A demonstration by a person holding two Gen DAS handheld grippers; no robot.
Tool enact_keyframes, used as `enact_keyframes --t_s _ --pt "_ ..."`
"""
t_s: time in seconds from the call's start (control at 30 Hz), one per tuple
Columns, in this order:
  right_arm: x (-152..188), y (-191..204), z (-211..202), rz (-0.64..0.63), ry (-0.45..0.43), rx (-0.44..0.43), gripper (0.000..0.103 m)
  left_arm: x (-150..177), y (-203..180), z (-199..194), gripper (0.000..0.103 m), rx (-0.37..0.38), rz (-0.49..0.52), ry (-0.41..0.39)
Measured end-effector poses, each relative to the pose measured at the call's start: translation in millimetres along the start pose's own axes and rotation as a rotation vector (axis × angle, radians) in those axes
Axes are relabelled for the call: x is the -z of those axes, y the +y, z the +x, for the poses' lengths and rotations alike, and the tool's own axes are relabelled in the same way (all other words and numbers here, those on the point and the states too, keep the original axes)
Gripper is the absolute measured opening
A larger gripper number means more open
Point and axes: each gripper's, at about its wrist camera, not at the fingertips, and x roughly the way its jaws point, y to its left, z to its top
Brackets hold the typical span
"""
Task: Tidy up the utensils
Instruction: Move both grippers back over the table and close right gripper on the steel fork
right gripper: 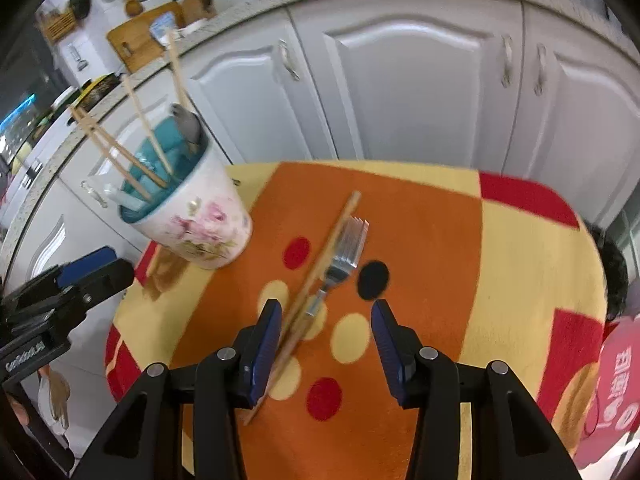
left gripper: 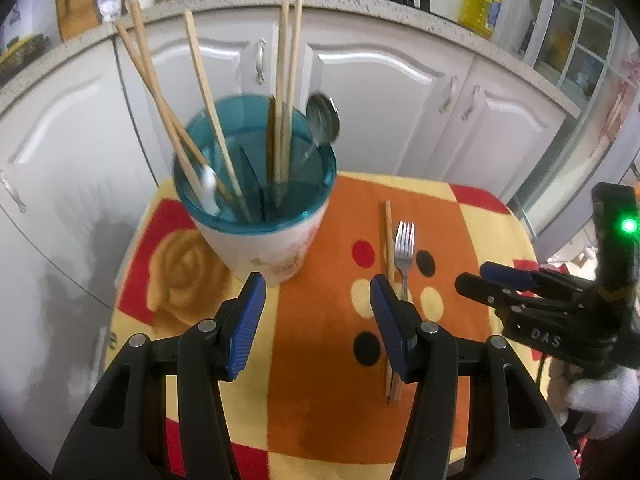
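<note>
A flowered white utensil holder with a teal divided insert stands on the table, holding several wooden chopsticks, a steel spoon and a white spoon. It also shows in the right wrist view. A steel fork and a wooden chopstick lie side by side on the cloth to its right. My left gripper is open and empty, just in front of the holder. My right gripper is open, low over the fork and chopstick, its jaws on either side of their handles.
The small round table carries an orange, yellow and red cloth with dots. White kitchen cabinets stand close behind it. The right gripper shows at the right edge of the left wrist view.
</note>
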Motion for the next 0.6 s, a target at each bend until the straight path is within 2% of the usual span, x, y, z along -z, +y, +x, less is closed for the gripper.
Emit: enact_keyframes --t_s 0.2,0.47,0.57,0.6 --pt "-9.7 -23.2 30.3 0.067 0.029 -0.055 0.045 8.5 -3.4 24.3 0.054 0.069 -0.011 0.065" --pt "-41.4 -31.2 72.8 0.03 0.036 -0.078 0.044 12.4 -18.3 52.6 0.054 0.109 -0.003 0.128" --pt "-47.9 -32.5 85.0 0.033 0.032 -0.128 0.032 11.0 -22.4 60.2 0.054 0.112 0.003 0.143" --pt "-48.8 -32.3 88.5 0.029 0.038 -0.146 0.02 10.7 -23.3 62.4 0.054 0.108 0.005 0.148"
